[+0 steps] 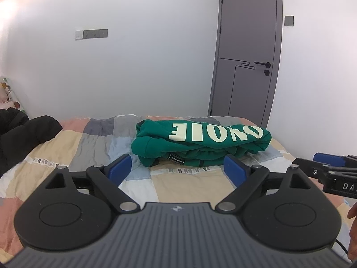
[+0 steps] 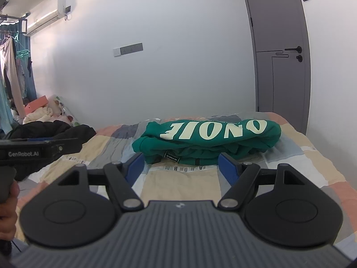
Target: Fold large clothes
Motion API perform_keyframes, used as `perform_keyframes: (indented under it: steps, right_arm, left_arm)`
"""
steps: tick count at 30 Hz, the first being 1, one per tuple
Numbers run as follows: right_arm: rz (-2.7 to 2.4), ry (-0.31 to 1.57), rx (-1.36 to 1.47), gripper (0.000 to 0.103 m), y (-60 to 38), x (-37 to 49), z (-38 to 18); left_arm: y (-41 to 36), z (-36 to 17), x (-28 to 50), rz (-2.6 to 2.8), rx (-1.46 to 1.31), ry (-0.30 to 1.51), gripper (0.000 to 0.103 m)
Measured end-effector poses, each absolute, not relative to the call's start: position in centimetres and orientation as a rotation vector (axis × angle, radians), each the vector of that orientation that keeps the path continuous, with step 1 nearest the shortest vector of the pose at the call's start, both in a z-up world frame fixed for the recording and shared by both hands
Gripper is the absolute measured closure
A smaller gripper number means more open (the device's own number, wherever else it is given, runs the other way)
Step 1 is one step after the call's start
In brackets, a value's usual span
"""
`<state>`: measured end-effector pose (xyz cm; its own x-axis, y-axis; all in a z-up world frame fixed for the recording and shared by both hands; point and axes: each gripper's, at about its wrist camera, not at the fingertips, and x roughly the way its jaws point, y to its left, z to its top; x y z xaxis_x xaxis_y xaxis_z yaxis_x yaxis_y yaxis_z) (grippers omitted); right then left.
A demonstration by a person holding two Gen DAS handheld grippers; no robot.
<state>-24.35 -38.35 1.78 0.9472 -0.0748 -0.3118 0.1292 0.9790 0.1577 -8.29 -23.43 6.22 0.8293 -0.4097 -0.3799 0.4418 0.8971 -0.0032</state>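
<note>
The green sweatshirt (image 1: 200,140) lies in a folded bundle on the bed (image 1: 89,147), printed lettering uppermost, on the patchwork quilt near the far edge by the grey door (image 1: 247,51). Both tools sit short of it and clear of the fabric. The left hand-held gripper (image 1: 178,169) has its jaws spread wide with nothing between them; the right hand-held gripper (image 2: 180,167) is likewise parted and empty.

Judged state: the fold appears complete or nearly so.

Risks from here:
- The bundle is thick and loosely stacked. A grip on the top layer alone would likely peel it open.
- A push against the near edge could slide the layers out of register, since the quilt is soft and uneven.
- The black garment (image 2: 55,129) lies well apart to the left; a wide sweep could drag it in.

Containers: none visible in either view.
</note>
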Motion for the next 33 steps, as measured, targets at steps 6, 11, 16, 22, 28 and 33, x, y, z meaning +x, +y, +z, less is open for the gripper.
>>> perform_keyframes:
  steps: [6,11,16,22,28,33]
  right_arm:
    - [-0.105,0.314,0.183,0.027,-38.08,-24.57,1.78]
    - [-0.097,0.325,0.166,0.027,-38.14,-24.3,1.8]
    - [-0.111,0.332,0.167,0.027,-38.1,-24.1,1.88]
    - [-0.126,0.344,0.177,0.025,-38.07,-23.96,1.89]
    - [-0.14,0.351,0.18,0.0,-38.05,-23.93,1.86]
    - [-0.148,0.354,0.176,0.0,-37.86,-24.0,1.92]
  left_arm:
    - [-23.59,6.34,-8.52,-0.452,0.082,0.388,0.007]
    - [-23.69,6.47,-8.47,-0.439,0.095,0.391,0.001]
    - [-23.77,6.62,-8.56,-0.437,0.102,0.392,0.0]
    - [-23.63,6.6,-8.51,-0.42,0.096,0.401,0.0]
    - [-23.44,6.79,-8.44,-0.405,0.096,0.404,0.0]
    - [-23.6,6.79,-8.59,-0.406,0.098,0.403,0.0]
